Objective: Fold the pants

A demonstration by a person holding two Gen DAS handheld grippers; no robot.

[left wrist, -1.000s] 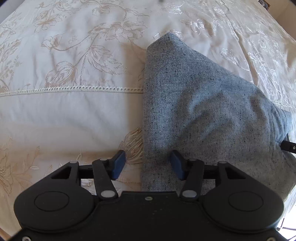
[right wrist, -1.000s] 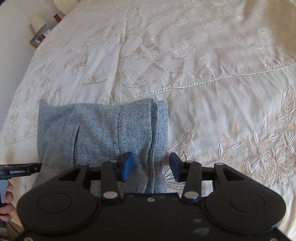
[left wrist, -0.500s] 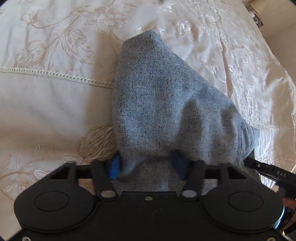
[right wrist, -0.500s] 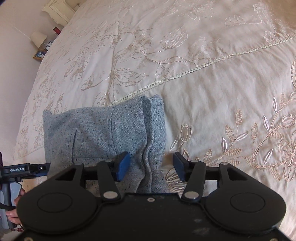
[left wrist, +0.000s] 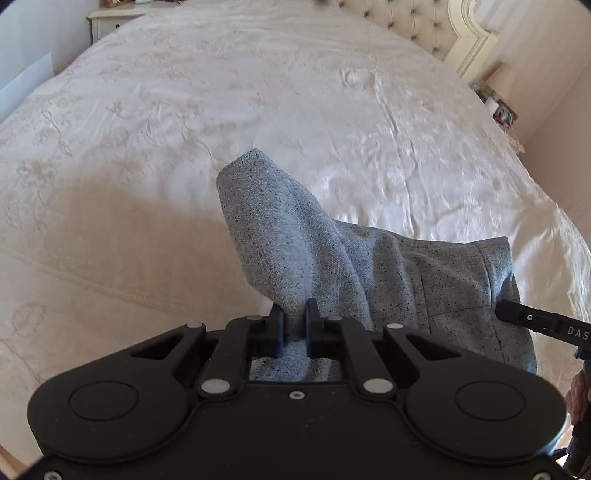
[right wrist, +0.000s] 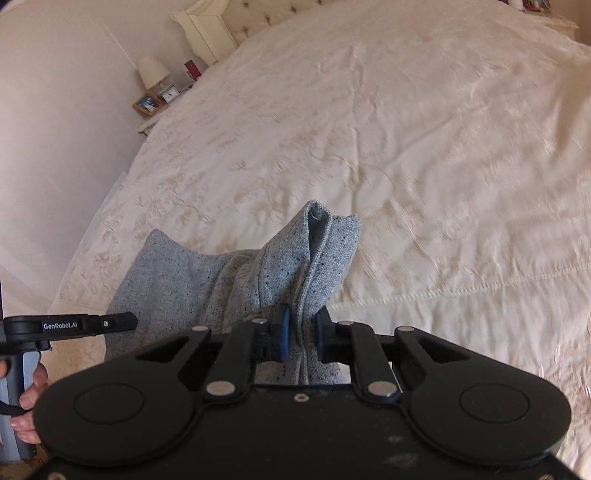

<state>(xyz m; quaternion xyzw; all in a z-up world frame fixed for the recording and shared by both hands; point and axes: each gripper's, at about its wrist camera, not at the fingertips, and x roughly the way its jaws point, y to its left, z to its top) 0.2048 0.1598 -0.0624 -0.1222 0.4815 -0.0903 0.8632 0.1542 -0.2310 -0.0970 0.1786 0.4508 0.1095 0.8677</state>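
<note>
The grey speckled pants (left wrist: 288, 236) hang folded above the cream embroidered bedspread (left wrist: 258, 92). My left gripper (left wrist: 294, 314) has its jaws closing, with the pads pinching one near corner of the cloth, which rises in a peak ahead of it. My right gripper (right wrist: 301, 317) is also closing, its pads pressed on the seamed edge of the pants (right wrist: 184, 280) at the other corner. Each view shows the other gripper's black finger at its side edge, against the cloth. The lower end of the pants is hidden behind the gripper bodies.
A tufted headboard (left wrist: 406, 22) stands at the far end of the bed. A bedside table with a lamp (right wrist: 149, 72) and picture frames stands by the wall. Another nightstand (left wrist: 110, 18) sits at the opposite side. A person's hand (right wrist: 31, 384) grips the left handle.
Both grippers closed on the near edge of the pants and rose, lifting the cloth off the bedspread. The views tilted up, so the headboard and walls now show.
</note>
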